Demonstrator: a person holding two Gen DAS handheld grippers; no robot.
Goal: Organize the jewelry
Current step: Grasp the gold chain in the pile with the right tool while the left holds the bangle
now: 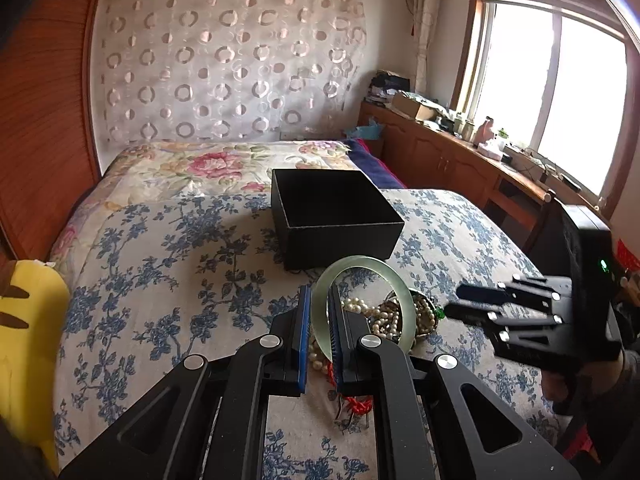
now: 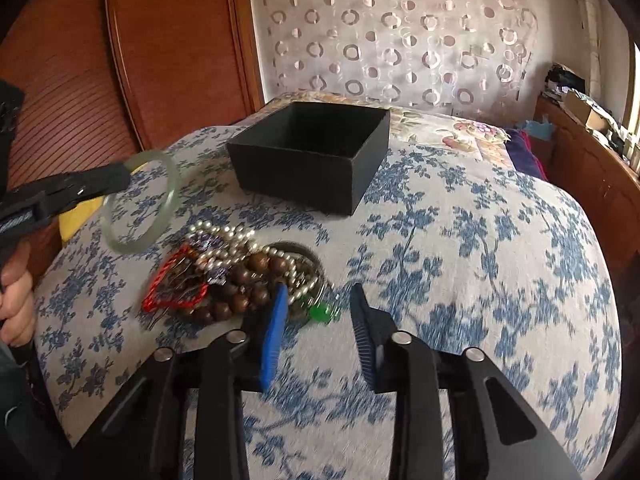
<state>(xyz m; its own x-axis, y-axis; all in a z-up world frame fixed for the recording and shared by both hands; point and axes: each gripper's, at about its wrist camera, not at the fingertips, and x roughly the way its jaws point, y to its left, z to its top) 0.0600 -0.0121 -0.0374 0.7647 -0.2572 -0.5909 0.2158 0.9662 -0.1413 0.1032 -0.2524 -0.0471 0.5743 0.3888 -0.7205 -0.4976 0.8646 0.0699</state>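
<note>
My left gripper is shut on a pale green jade bangle and holds it above the bed; the bangle also shows in the right wrist view. An open black box stands on the blue floral quilt, also in the right wrist view. A jewelry pile of pearls, brown wooden beads, a red cord and a green pendant lies near the box, partly hidden behind the bangle in the left wrist view. My right gripper is open and empty just over the pile's right edge.
The bed's quilt fills the foreground. A wooden wardrobe stands to the left, a patterned curtain behind the bed. A wooden cabinet with clutter runs under the window. A yellow pillow lies at the bed's left.
</note>
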